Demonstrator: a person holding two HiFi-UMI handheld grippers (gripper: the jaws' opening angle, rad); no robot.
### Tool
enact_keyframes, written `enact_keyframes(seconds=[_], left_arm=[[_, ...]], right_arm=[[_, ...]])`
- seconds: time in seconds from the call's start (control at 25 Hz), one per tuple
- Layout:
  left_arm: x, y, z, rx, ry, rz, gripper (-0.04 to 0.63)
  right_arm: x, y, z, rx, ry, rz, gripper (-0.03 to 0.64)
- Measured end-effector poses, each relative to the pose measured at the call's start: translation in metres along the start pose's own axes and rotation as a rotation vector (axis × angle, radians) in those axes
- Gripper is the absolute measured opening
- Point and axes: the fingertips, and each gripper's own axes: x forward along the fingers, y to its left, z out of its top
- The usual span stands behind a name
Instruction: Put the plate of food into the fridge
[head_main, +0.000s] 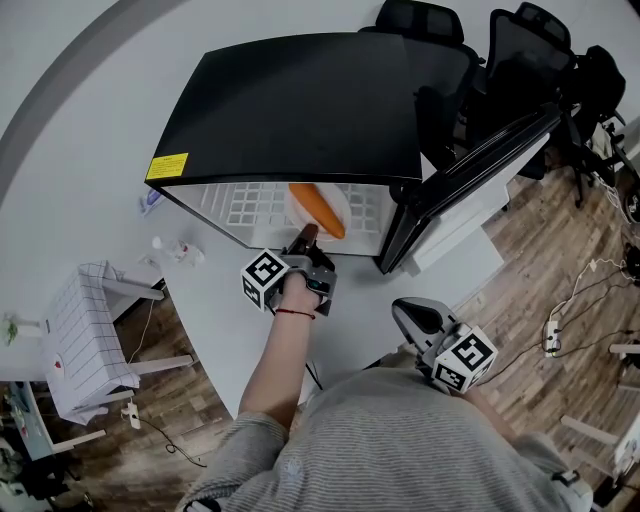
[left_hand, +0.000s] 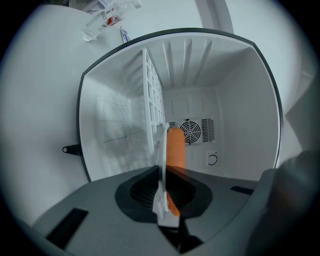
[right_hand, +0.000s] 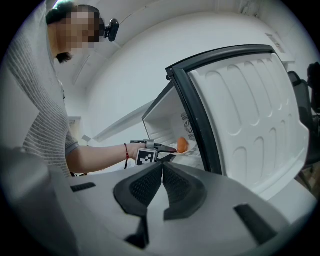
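Black office chairs (head_main: 520, 45) stand on a wood floor (head_main: 545, 225)

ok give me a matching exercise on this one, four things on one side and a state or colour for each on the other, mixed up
Things:
1. fridge door
2. left hand-held gripper
3. right hand-held gripper
4. food

States or colours:
a. shut, nothing in it
b. orange
c. swung open
d. clamped on the rim of the plate

Pairs: 1-c, 2-d, 3-a, 4-b
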Motion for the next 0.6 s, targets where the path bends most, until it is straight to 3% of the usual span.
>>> enact_keyframes(seconds=[0.2,0.6], left_arm=[[0.000,-0.004,0.001,0.055,-0.023,-0.008,0.043],[0.000,-0.011,-0.001,0.122,0.011,-0.044,0.086]], right_arm=[[0.006,0.002,0.001,-0.004,0.004,0.017,0.014],[0.007,0.006,0.000,-0.009,0.013,0.030,0.014]])
